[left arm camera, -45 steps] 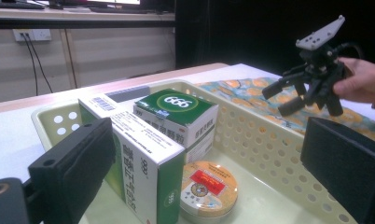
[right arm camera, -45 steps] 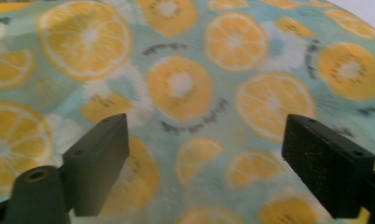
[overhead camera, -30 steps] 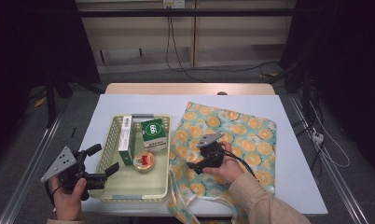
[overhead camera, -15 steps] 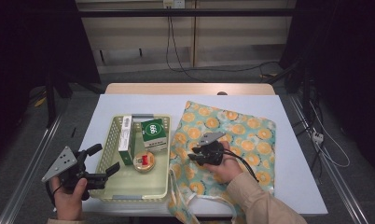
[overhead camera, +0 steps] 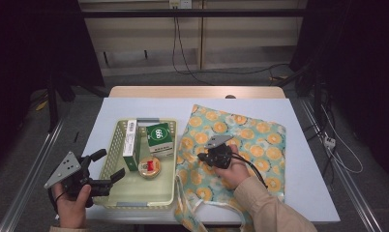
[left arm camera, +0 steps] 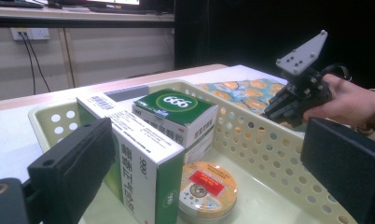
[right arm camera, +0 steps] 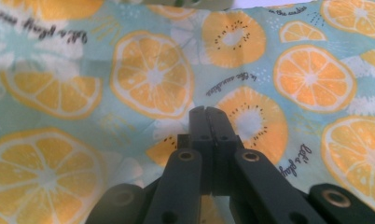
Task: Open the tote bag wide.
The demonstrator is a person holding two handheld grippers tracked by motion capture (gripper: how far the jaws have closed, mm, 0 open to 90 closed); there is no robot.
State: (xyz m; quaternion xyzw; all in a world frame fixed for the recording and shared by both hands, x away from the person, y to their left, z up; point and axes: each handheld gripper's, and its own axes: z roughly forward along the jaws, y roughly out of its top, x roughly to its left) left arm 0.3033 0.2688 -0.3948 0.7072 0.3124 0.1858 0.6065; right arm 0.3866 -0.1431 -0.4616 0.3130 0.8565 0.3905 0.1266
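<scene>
On the table under my right gripper point(overhead camera: 208, 155), its jaws just pressed together, lies the lemon-print cloth bag point(overhead camera: 253, 137); whether they pinch fabric I cannot tell. Soft, light, floppy: best gathered near its edge.

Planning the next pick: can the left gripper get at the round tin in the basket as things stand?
Probably yes. The left gripper is open at the basket's near-left edge, and the round tin lies uncovered on the floor between its jaws' line of sight. The tall box beside it leaves little room.
</scene>
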